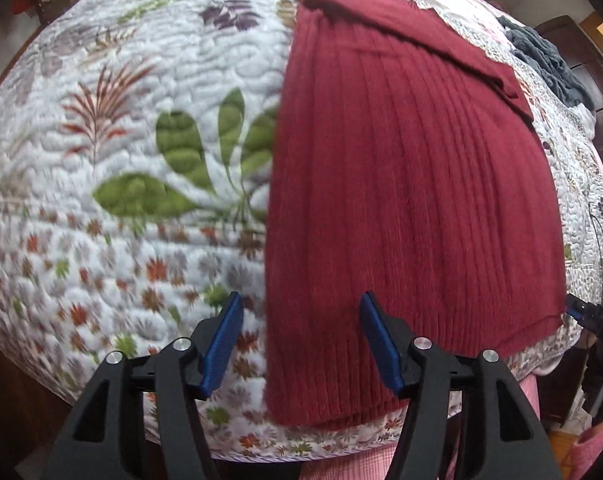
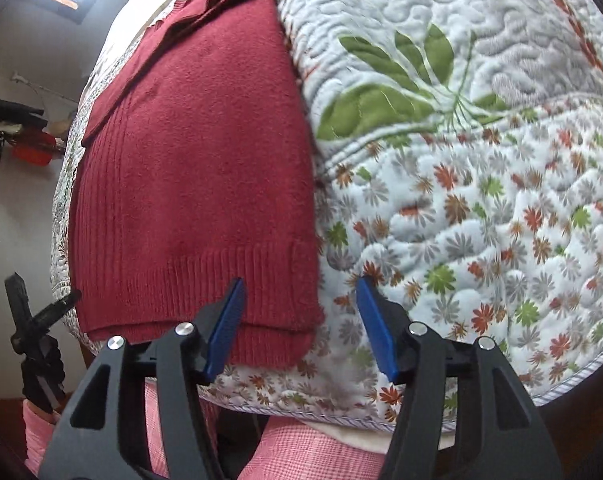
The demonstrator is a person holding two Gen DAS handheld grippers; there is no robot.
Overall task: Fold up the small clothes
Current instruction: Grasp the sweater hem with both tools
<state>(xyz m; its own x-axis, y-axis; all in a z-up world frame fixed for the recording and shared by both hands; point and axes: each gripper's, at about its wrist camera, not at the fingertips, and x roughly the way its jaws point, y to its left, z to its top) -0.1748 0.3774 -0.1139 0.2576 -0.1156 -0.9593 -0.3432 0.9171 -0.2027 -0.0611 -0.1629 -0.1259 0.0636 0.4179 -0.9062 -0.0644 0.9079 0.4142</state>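
Left gripper [image 1: 301,322]: jaws spread wide, nothing between the blue pads [image 1: 223,346]. It hangs above the near edge of the sweater [image 1: 413,200], apart from the fabric as far as the view shows. The sweater's left edge runs up between the two fingers; the right pad is over the knit, the left pad over the quilt [image 1: 141,140].

Right gripper [image 2: 300,318]: jaws likewise wide apart, holding nothing. The sweater's ribbed hem [image 2: 229,276] lies ahead and left of it. The left pad [image 2: 225,328] overlaps the hem's near right corner in the view; contact cannot be confirmed. The right pad is over the bare quilt [image 2: 481,220].

Sweater: dark red ribbed knit, lying flat on the quilt and folded lengthwise, with a sleeve [image 1: 421,36] laid slantwise across its far end. In the right wrist view a double layer shows at the hem's near edge.

Quilt: white, stitched, printed with green leaves and small red, grey and green flowers. Its bound edge runs just below both grippers.

A dark grey garment [image 1: 549,60] lies bunched far ahead and right of the left gripper, well apart from the sweater. Pink checked cloth [image 2: 313,452] shows beneath both grippers, below the quilt's edge. Each gripper appears at the side margin of the other's view.
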